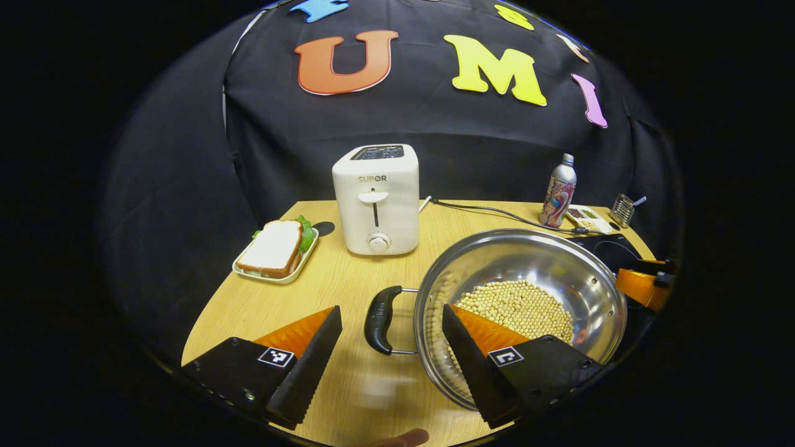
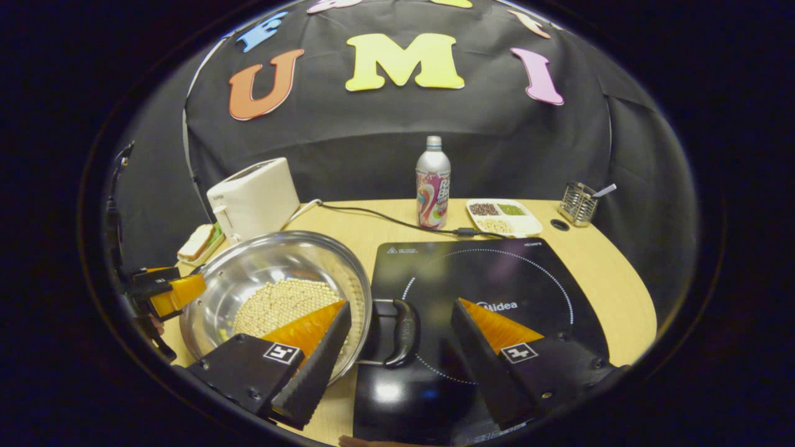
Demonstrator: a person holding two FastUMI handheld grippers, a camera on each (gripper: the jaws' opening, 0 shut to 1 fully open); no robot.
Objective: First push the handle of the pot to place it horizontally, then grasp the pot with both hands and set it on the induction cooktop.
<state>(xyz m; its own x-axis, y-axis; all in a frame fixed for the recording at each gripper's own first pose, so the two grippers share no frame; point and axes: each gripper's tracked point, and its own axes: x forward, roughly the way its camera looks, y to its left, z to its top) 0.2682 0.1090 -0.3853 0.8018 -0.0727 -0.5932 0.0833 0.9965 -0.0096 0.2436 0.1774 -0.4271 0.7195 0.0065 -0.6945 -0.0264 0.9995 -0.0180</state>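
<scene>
A steel pot (image 1: 528, 261) holding soybeans (image 1: 522, 307) stands on the wooden table. In the left gripper view my left gripper (image 1: 391, 308) is open, its fingers either side of the pot's black left handle (image 1: 380, 320), the right finger reaching over the rim. In the right gripper view my right gripper (image 2: 400, 304) is open around the black right handle (image 2: 404, 332), which overhangs the left edge of the black induction cooktop (image 2: 497, 279). The pot (image 2: 279, 261) sits just left of the cooktop. Each gripper's orange body also appears across the pot: left gripper (image 2: 164, 292), right gripper (image 1: 646, 285).
A white toaster (image 1: 376, 198) stands at the back, with a sandwich on a plate (image 1: 276, 251) to its left. Behind the cooktop are a bottle (image 2: 433, 183), a divided tray of beans (image 2: 503, 217), a small metal holder (image 2: 577, 203) and a black cable (image 2: 397, 222).
</scene>
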